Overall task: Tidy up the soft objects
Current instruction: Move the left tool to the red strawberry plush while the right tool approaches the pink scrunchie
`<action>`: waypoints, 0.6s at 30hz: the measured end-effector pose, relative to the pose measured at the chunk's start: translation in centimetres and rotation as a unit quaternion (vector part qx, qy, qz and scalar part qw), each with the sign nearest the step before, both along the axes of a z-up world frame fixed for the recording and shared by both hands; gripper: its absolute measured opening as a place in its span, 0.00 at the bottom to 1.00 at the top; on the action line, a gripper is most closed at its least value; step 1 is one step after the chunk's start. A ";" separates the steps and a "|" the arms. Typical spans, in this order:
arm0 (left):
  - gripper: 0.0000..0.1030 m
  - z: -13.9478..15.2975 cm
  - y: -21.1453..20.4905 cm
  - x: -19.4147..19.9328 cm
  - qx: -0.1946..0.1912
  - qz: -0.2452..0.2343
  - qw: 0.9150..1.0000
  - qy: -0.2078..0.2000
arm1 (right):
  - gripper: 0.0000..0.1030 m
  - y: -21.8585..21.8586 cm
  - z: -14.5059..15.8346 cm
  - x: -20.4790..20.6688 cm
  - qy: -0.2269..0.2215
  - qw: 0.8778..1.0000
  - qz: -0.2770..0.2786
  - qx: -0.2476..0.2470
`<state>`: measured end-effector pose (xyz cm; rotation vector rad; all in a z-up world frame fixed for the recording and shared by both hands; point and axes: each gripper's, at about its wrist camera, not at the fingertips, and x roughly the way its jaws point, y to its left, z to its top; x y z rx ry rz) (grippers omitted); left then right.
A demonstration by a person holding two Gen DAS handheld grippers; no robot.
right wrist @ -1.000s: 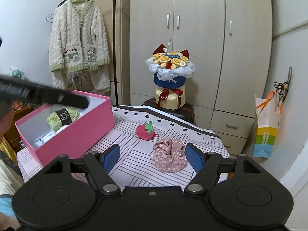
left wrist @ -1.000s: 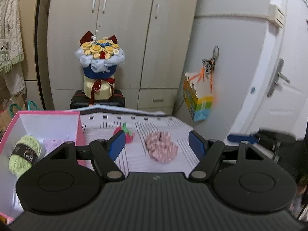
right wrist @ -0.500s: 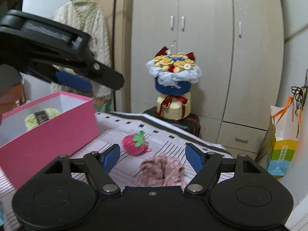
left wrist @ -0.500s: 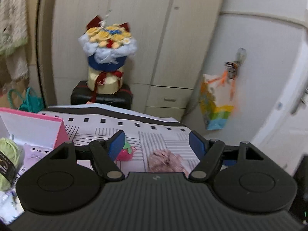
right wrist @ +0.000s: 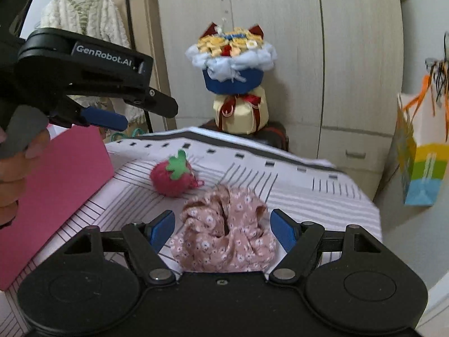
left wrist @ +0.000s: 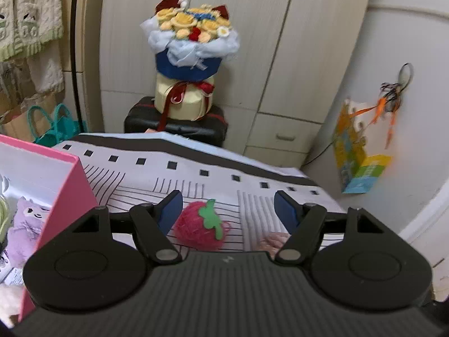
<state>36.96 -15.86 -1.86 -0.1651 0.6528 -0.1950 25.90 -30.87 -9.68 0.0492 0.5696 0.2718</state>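
Observation:
A red plush strawberry (left wrist: 200, 226) lies on the striped tablecloth (left wrist: 196, 179), just below and between my open left gripper (left wrist: 228, 206) fingers. It also shows in the right wrist view (right wrist: 172, 178). A pink floral scrunchie (right wrist: 224, 234) lies between the open fingers of my right gripper (right wrist: 221, 224); only its edge (left wrist: 273, 240) shows in the left wrist view. The pink box (left wrist: 67, 193) at the left holds a purple plush toy (left wrist: 22, 221). My left gripper (right wrist: 109, 118) hovers open above the box's near wall (right wrist: 56, 179).
A flower bouquet (left wrist: 190, 56) stands on a black case (left wrist: 174, 126) behind the table. A colourful paper bag (left wrist: 359, 151) hangs at the right wall. A knit cardigan (right wrist: 84, 22) hangs at the left. The table's right edge (right wrist: 373, 210) is close to the scrunchie.
Both grippers have moved forward and lower toward the table. The left one now frames the strawberry, the right one frames the scrunchie. Both stay open.

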 end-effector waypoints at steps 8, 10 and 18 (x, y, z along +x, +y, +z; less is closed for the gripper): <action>0.69 -3.2 -0.5 2.6 0.024 0.039 0.998 0.041 | 0.77 -0.2 -0.8 0.1 0.011 1.000 -0.002 -0.003; 0.69 -3.9 -0.5 3.0 0.031 0.051 0.997 0.040 | 0.77 -0.3 -0.9 0.3 0.014 1.000 0.004 0.002; 0.69 -5.5 0.0 3.2 -0.006 0.062 0.997 0.053 | 0.77 0.2 -1.2 0.4 0.009 1.000 0.005 -0.002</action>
